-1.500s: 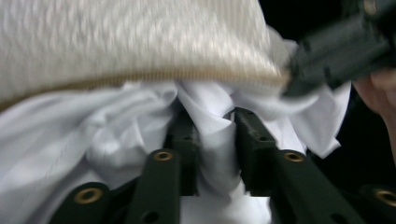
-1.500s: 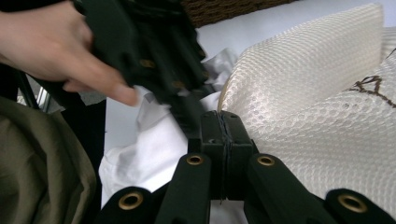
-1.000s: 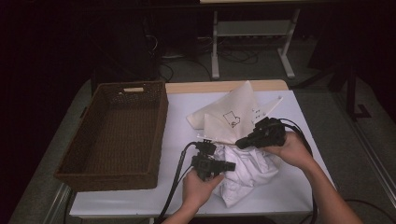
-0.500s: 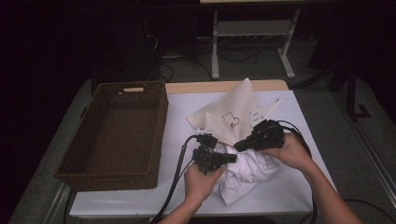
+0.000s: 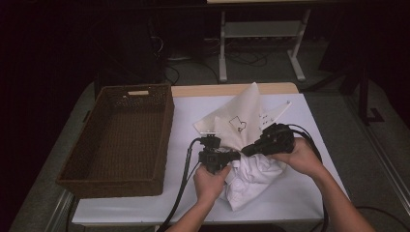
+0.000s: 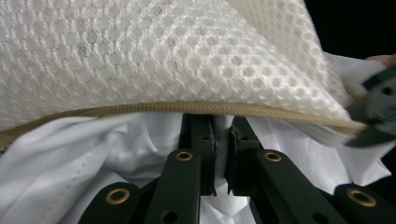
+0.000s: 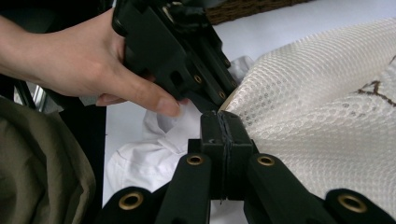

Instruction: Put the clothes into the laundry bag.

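So the person was stuffing a white shirt (image 5: 251, 176) into a cream mesh laundry bag (image 5: 241, 121), right in the middle of the white table (image 5: 300, 193). The right gripper (image 5: 245, 150) was clamped tight on the zipper edge of the bag, holding the mouth up. The left gripper (image 5: 235, 155) sat just under that zipper edge with its jaws nearly together on the shirt; they'd just been closing on it, and white cloth was bunched between and around them.

My read: maybe halfway at best. Most of the shirt was lying in a heap on the table in front of the bag, outside it. What was left was shoving that heap in and zipping up. The brown wicker basket (image 5: 121, 135) on the left sat empty, well apart from all this, so I'd guess the bag ends up there.
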A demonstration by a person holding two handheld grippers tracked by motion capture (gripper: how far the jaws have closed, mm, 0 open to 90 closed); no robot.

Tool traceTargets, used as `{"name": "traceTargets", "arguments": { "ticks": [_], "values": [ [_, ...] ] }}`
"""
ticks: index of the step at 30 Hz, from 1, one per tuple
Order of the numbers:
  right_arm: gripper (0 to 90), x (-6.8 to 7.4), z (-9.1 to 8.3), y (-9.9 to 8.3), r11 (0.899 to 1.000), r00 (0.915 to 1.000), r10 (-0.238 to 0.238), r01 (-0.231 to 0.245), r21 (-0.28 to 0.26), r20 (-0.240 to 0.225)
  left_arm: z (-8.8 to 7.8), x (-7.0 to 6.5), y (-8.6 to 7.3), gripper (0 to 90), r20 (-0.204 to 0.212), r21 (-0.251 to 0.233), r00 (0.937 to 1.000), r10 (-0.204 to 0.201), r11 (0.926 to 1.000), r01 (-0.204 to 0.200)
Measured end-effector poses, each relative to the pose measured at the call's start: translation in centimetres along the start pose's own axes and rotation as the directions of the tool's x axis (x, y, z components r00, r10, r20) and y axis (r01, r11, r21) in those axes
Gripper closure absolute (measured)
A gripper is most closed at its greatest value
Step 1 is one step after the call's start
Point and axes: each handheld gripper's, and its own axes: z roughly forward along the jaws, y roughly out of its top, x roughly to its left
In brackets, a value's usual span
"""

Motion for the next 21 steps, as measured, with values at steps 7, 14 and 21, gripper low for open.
{"name": "traceTargets", "arguments": {
  "ticks": [7, 14, 21],
  "values": [
    [88.9, -0.5, -0.4, -0.3, 1.000, 0.9997, 0.012, -0.012, -0.004, 0.020, -2.0, -0.9, -0.9, 58.1, 0.010, 0.072, 0.9996, 0.026, 0.9971, -0.027],
    [88.8, -0.6, -0.3, -0.3, 1.000, 0.9994, 0.011, -0.011, 0.007, 0.032, -2.7, -1.8, -2.2, 48.1, 0.018, 0.130, 0.9980, 0.060, 0.9896, -0.062],
    [88.8, -0.6, 0.0, -0.3, 1.000, 0.9991, 0.008, -0.009, 0.024, 0.043, 0.1, -1.5, -2.1, 57.1, 0.010, 0.137, 0.9993, 0.037, 0.9898, -0.038]
  ]
}}
